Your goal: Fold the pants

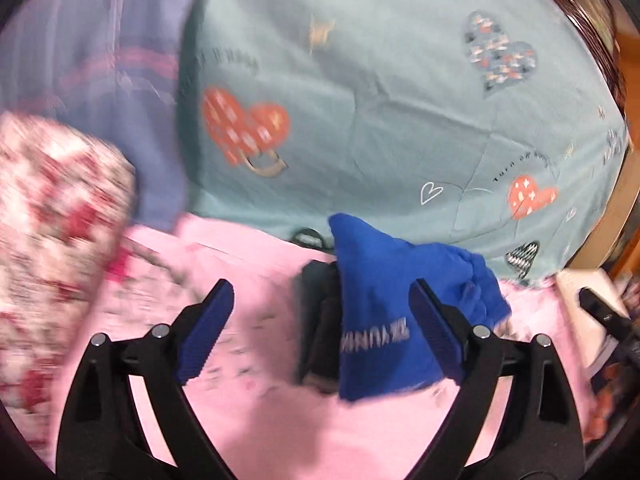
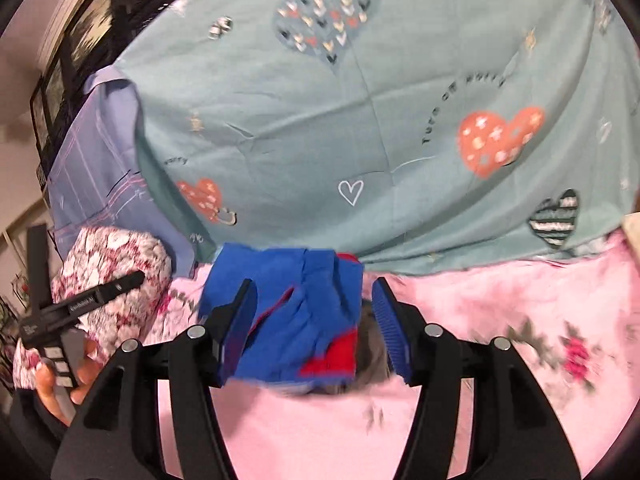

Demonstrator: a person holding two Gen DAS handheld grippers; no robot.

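The blue pants (image 1: 384,320) lie bunched in a compact bundle on pink floral bedding (image 1: 256,400), with white lettering on one face and a dark garment (image 1: 320,320) beside them. In the right wrist view the pants (image 2: 288,320) show a red patch. My left gripper (image 1: 320,332) is open, its right finger touching the bundle's edge. My right gripper (image 2: 312,328) is open, its fingers either side of the bundle, just above it.
A teal sheet with heart prints (image 1: 380,100) covers the bed beyond. A red-and-white floral pillow (image 1: 52,220) lies at left, with lilac cloth (image 1: 100,40) behind. The other gripper and the hand holding it (image 2: 60,332) show at the right view's left edge.
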